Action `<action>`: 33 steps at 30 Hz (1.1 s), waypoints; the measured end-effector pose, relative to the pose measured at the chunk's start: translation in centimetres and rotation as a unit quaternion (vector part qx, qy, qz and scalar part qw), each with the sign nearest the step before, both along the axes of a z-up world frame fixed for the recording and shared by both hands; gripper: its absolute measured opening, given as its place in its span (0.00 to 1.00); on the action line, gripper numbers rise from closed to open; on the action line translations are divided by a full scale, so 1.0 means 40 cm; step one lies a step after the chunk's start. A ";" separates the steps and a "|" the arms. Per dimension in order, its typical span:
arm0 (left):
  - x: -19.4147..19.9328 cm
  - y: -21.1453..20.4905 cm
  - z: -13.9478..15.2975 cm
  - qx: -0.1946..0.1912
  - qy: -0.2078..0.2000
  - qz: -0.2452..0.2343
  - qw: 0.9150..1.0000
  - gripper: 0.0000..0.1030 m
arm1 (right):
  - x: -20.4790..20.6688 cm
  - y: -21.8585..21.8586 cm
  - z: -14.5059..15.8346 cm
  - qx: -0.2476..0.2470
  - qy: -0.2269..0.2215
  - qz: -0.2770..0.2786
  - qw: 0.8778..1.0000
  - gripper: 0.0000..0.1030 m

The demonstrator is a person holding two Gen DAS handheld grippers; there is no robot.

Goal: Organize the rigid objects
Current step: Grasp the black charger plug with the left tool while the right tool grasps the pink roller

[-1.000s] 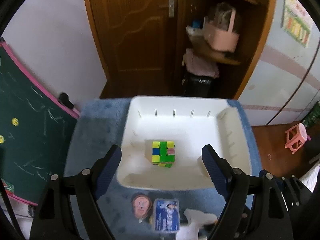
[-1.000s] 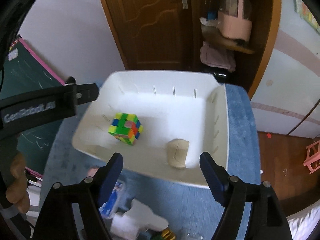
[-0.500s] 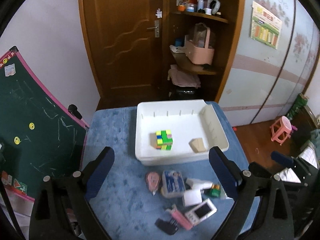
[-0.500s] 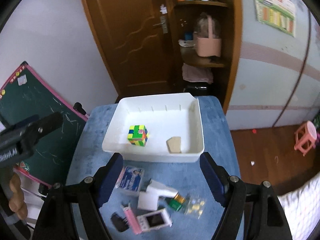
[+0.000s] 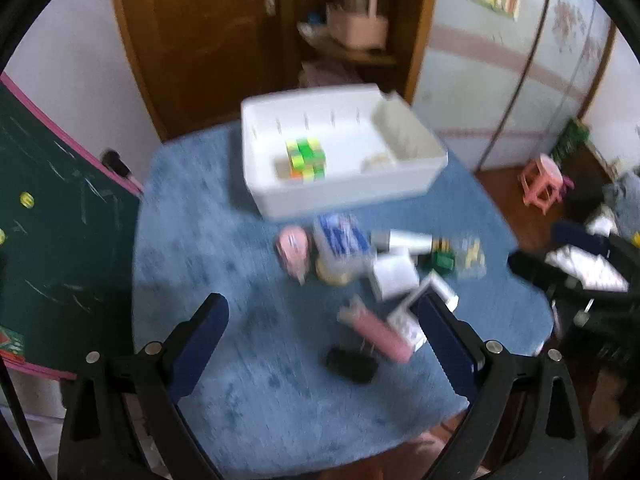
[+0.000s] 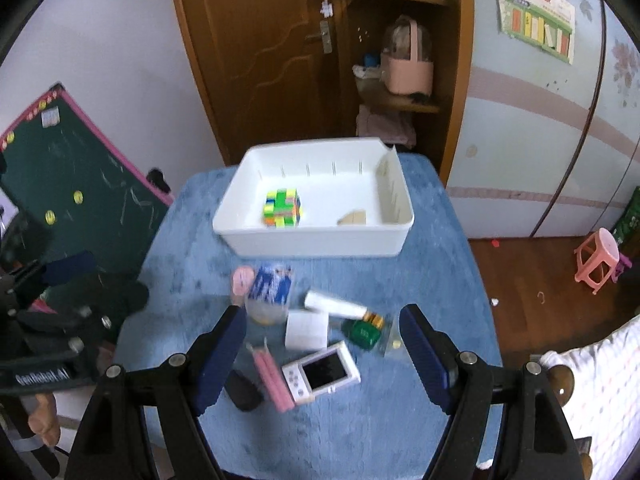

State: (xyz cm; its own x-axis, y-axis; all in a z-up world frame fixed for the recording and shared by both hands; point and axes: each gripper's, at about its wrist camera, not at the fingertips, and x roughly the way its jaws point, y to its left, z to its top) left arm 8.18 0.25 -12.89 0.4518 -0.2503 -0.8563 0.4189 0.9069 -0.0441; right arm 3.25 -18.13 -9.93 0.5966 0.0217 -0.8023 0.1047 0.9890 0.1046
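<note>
A white bin (image 6: pixel 320 240) (image 5: pixel 352 196) on the blue table holds a multicoloured cube (image 6: pixel 282 207) (image 5: pixel 306 159) and a tan block (image 6: pixel 354 217). Loose items lie in front of it: a white toy camera (image 6: pixel 320 372), a pink bar (image 6: pixel 272 376) (image 5: pixel 376 334), a black piece (image 6: pixel 242 390) (image 5: pixel 352 360), a white card (image 6: pixel 307 330), a blue-lidded tub (image 6: pixel 269 292) (image 5: pixel 340 240), a green item (image 6: pixel 362 332). My right gripper (image 6: pixel 322 352) is open and empty above the camera. My left gripper (image 5: pixel 324 338) is open and empty above the pink bar.
A green chalkboard (image 6: pixel 60 168) leans at the left. A wooden door and shelf (image 6: pixel 320 40) stand behind the table. A pink stool (image 6: pixel 598 258) is on the floor at right. The left gripper's body shows at the left of the right wrist view (image 6: pixel 52 336).
Both grippers have pulled back and up from the bin toward the near side of the table. The loose items in front of the bin have come into view. The left view is blurred.
</note>
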 end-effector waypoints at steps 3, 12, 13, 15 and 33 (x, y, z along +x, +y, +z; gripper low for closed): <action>-0.018 -0.003 -0.090 0.007 0.029 -0.027 0.999 0.94 | -0.012 0.010 -0.049 0.000 0.013 0.004 1.000 0.77; -0.060 -0.051 -0.321 0.036 0.067 -0.103 0.992 0.94 | -0.014 0.062 -0.187 -0.006 0.038 0.049 0.998 0.75; -0.061 -0.056 -0.339 0.037 0.067 -0.106 0.991 0.94 | -0.013 0.066 -0.197 -0.007 0.039 0.055 0.998 0.74; -0.059 -0.063 -0.364 0.036 0.065 -0.108 0.991 0.94 | -0.007 0.072 -0.225 -0.003 0.043 0.070 0.997 0.72; -0.065 -0.059 -0.418 -0.011 0.039 -0.119 0.992 0.86 | 0.104 0.119 -0.388 0.027 0.095 0.224 0.969 0.60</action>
